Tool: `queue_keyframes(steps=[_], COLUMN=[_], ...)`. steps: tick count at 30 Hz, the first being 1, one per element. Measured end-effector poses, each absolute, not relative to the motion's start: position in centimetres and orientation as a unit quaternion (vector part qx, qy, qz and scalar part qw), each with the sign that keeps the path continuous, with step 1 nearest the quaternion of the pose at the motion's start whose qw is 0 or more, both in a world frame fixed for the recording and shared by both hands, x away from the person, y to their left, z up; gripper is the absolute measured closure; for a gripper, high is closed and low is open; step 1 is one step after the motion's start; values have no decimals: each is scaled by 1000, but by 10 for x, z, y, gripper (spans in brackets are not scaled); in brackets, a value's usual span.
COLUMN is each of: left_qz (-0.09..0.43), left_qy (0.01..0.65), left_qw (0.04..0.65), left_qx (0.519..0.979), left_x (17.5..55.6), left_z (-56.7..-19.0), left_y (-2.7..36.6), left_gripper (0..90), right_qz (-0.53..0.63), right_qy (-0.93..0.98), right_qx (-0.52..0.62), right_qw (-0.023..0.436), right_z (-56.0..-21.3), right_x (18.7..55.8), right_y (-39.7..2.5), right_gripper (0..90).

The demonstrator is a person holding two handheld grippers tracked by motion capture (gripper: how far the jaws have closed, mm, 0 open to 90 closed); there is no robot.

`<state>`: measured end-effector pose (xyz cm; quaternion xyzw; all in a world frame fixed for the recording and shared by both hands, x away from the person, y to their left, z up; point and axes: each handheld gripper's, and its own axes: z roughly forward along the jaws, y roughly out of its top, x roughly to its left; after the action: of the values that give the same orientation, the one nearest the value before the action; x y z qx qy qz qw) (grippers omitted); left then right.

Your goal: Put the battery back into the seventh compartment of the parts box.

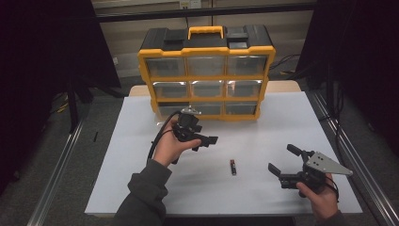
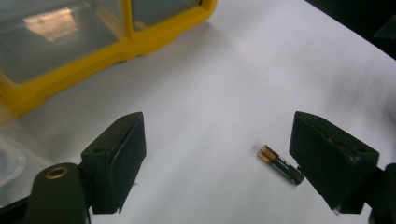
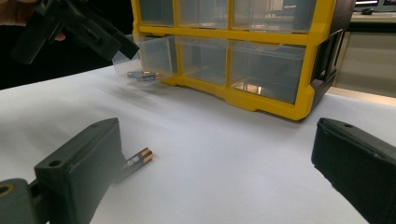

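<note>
A small black battery with a copper end point(image 1: 232, 167) lies on the white table point(image 1: 263, 127), between the two grippers. My left gripper point(image 1: 204, 143) hovers open in front of the organizer's bottom row, jaws pointing right. In the left gripper view the battery point(image 2: 280, 164) lies just beside the right jaw of the open gripper point(image 2: 218, 137). My right gripper point(image 1: 281, 157) is held low at the front right, open. In its own view the gripper point(image 3: 217, 135) spans wide, and the battery point(image 3: 135, 161) rests by its left jaw. Nothing is held.
A yellow and black organizer point(image 1: 205, 70) with clear drawers stands at the table's back. Its bottom-left drawer point(image 3: 149, 53) is pulled out and holds a couple of batteries point(image 3: 144, 75). The left gripper point(image 3: 116, 43) hangs above that drawer. Metal rails flank the table.
</note>
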<state>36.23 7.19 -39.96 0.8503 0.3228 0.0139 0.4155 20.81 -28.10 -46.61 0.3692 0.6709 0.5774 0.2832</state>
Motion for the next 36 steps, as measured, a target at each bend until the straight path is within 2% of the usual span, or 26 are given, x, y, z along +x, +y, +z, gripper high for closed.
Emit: queue_keyframes(steps=[10, 27, 36], left_qz=[-12, -16, -16], left_qy=[301, 279, 270], left_qw=[400, 385, 370], left_qx=[865, 879, 889], left_x=[348, 328, 321], left_z=[-420, -444, -457], left_y=[53, 30, 18], left_gripper=[179, 174, 210], right_qz=[575, 578, 578], right_qy=[672, 670, 671], right_qx=[370, 371, 369], right_qw=[283, 283, 282], right_z=[-466, -466, -466], right_x=[208, 208, 207], right_y=[-281, -281, -281], right_gripper=[18, 19, 18])
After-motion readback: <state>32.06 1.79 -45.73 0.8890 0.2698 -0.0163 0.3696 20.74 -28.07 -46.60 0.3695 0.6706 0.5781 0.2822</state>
